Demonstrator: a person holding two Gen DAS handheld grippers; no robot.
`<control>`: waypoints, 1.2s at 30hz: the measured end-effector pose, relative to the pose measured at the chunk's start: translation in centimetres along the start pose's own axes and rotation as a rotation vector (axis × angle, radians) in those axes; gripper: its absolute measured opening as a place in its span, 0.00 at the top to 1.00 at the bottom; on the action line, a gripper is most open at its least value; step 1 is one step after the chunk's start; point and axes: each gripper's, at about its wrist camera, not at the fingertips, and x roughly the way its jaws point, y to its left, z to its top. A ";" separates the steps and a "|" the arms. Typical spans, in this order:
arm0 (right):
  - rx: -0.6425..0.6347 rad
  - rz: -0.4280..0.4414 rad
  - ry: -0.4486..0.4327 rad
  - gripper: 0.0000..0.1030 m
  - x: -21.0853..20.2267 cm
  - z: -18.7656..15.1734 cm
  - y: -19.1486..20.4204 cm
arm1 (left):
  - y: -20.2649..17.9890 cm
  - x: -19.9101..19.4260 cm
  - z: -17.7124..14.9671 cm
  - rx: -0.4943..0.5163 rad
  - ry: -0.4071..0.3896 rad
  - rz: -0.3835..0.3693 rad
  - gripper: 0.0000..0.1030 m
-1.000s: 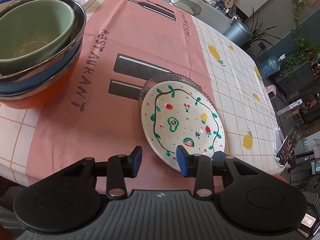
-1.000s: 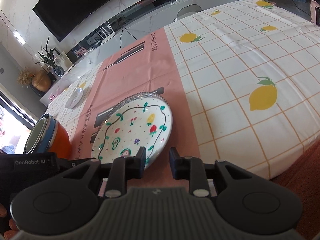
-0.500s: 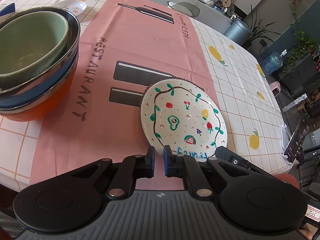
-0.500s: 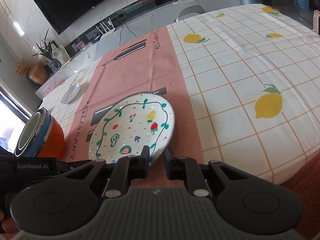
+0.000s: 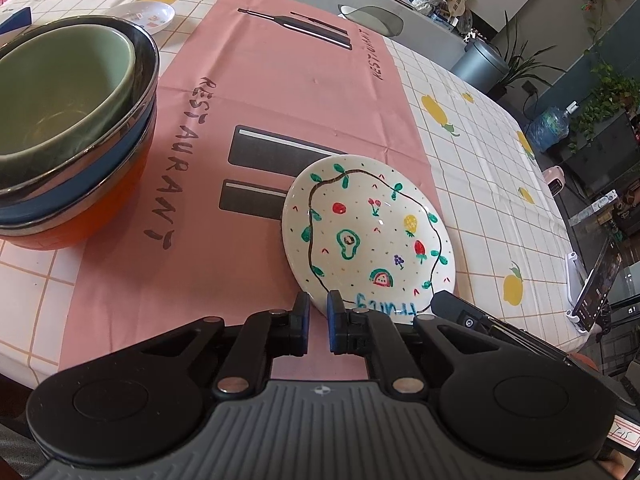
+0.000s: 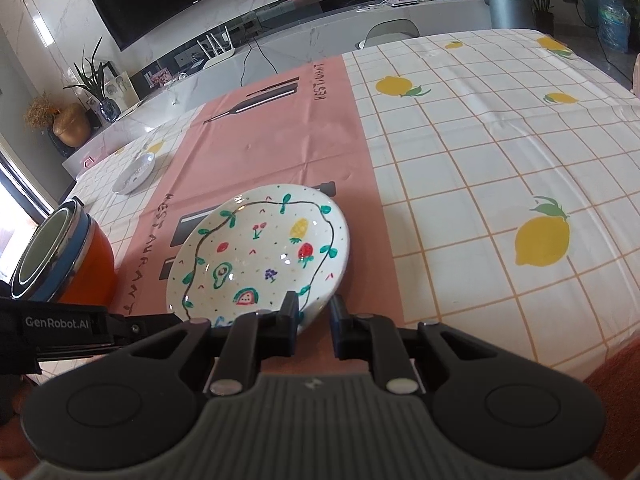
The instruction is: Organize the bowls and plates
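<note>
Two grippers meet at the plate's [image 5: 368, 232] near rim, low centre in both views: the left gripper [image 5: 318, 322] and the right gripper [image 6: 314, 318] each pinch its edge. Glazed ceramic, so probably stiff, slick, breakable and fairly heavy; rim holds suit it, kept level. Farther off at far left sit the stacked bowls [image 5: 60, 128]
</note>
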 end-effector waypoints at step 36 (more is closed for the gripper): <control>-0.294 0.205 -0.055 0.47 2.3 11.1 14.0 | 10.3 -12.4 13.7 -0.024 -0.260 0.065 0.77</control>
